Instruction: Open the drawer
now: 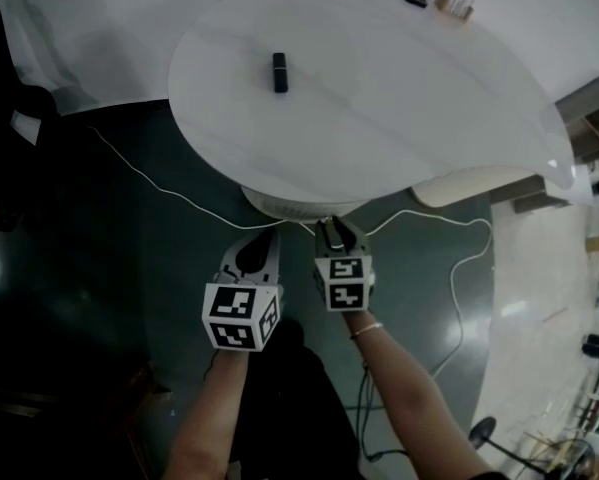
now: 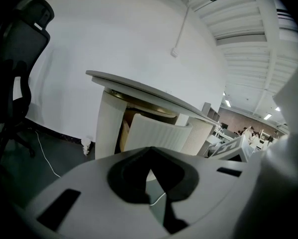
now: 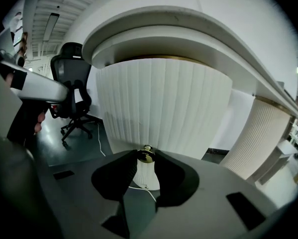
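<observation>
Right gripper (image 3: 147,159): dark jaws clamped on small brass knob (image 3: 146,155) of white ribbed curved drawer (image 3: 163,103), beneath round white table (image 1: 379,88). Left gripper (image 2: 149,150): closed, empty. Advised: pull straight outward, level, grip firm against slipping.

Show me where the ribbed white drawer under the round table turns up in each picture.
Head view: the ribbed drawer peeks out below the table's near edge, about mid-picture.
Left gripper view: centre, slightly low, under the table's edge.
Right gripper view: fills the middle, with its brass knob low at centre.
Shared landmark: the round tabletop, directly over the drawer in every view.
</observation>
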`<move>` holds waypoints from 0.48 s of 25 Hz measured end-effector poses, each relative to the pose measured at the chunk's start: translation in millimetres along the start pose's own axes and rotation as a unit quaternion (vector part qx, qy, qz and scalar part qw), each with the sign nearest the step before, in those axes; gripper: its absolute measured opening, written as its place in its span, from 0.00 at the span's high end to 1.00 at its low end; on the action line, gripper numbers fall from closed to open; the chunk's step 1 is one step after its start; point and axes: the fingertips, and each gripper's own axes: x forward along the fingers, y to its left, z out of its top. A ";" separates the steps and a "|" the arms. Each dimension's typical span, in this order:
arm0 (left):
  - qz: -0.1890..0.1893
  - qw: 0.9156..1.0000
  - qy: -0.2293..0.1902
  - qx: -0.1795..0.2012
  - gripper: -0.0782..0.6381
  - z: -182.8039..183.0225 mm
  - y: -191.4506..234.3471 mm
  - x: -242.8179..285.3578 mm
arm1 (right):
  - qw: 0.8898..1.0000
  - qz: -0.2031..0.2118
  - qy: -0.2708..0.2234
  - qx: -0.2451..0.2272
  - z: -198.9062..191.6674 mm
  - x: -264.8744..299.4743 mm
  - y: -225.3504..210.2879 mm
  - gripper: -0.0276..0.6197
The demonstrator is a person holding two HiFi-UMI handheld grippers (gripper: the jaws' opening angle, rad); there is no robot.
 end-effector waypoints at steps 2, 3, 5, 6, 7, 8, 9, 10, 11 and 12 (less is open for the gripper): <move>0.000 1.000 0.008 -0.002 0.89 -5.3 -3.8 -4.2 | 1.000 0.002 0.003 0.003 -8.4 -8.4 1.8 0.79; -0.001 1.000 0.012 -0.003 0.89 -7.1 -5.9 -6.5 | 1.000 0.002 0.006 0.005 -12.2 -12.5 2.6 0.79; -0.001 1.000 0.020 -0.003 0.89 -10.4 -10.4 -11.6 | 1.000 0.002 0.013 0.008 -19.2 -20.0 4.3 0.79; -0.002 1.000 0.025 -0.003 0.89 -12.4 -13.0 -14.2 | 1.000 0.003 0.018 0.008 -22.6 -23.4 4.8 0.79; -0.003 1.000 0.031 -0.003 0.89 -14.7 -15.9 -17.3 | 1.000 0.004 0.023 0.009 -26.5 -27.2 5.3 0.79; -0.005 0.999 0.037 -0.003 0.89 -17.6 -18.9 -21.1 | 0.999 0.005 0.030 0.011 -31.3 -31.6 6.3 0.79; -0.007 0.999 0.044 -0.003 0.89 -20.5 -21.3 -25.6 | 0.999 0.006 0.037 0.012 -36.7 -36.6 8.1 0.79; -0.008 0.999 0.050 -0.002 0.89 -22.7 -22.8 -30.1 | 0.999 0.006 0.044 0.014 -41.5 -41.4 10.3 0.79; -0.009 0.998 0.055 -0.001 0.89 -24.1 -23.3 -33.8 | 0.999 0.006 0.050 0.016 -45.3 -45.5 12.5 0.79; -0.009 0.998 0.060 0.001 0.89 -25.0 -23.5 -36.9 | 0.998 0.006 0.055 0.019 -48.6 -49.0 14.3 0.79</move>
